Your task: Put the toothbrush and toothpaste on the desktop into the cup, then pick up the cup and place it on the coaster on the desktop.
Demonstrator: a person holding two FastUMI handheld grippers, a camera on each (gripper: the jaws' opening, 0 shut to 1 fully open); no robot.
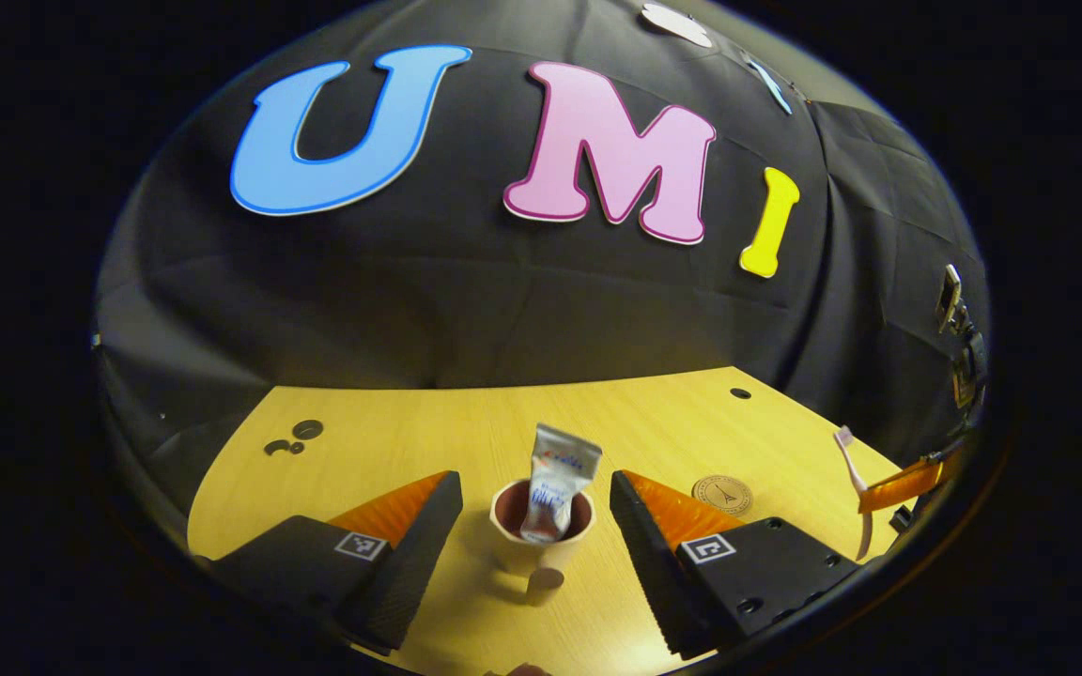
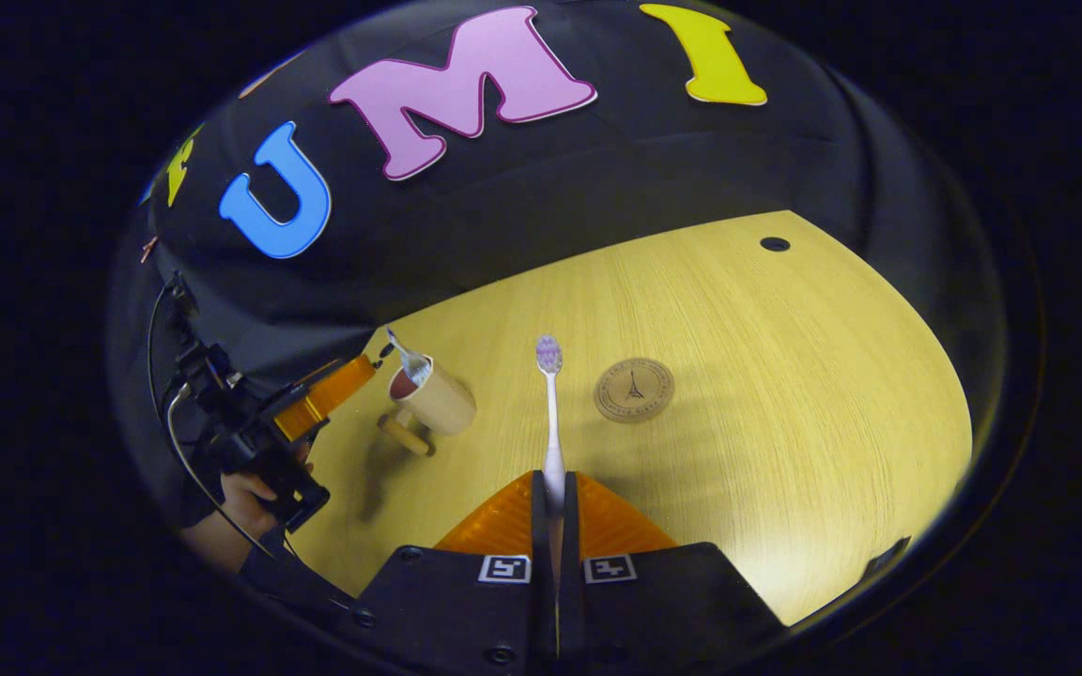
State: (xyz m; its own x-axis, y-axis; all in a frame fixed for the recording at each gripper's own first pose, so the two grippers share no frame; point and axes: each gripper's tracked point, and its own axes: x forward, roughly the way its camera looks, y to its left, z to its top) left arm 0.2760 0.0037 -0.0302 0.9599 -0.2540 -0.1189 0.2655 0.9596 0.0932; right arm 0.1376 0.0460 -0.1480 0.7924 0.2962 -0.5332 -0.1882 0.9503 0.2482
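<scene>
- The left gripper (image 1: 535, 545), seen in the left gripper view, stands with its jaws spread wide on either side of the small tan paper cup with a dark red inside (image 1: 541, 540); it presses on nothing, which fits a tool that has let go of its load and now brackets the cup.
- The white crinkled toothpaste tube (image 1: 555, 483) stands in the cup, leaning toward one o'clock over the rim, so the paste part of the task looks done.
- The round brown coaster with a tower emblem (image 1: 722, 494) lies flat on the yellow wooden desktop (image 1: 391, 441) at about three o'clock from the cup, near but apart; it waits bare for the cup.
- In the right gripper view, the right gripper (image 2: 555, 502) is clamped on the handle of the white toothbrush with pale purple bristles (image 2: 550, 413), which points toward twelve o'clock, head clear of the wood.
- From this brush the cup sits at about nine o'clock, so the carry probably heads that way next.
</scene>
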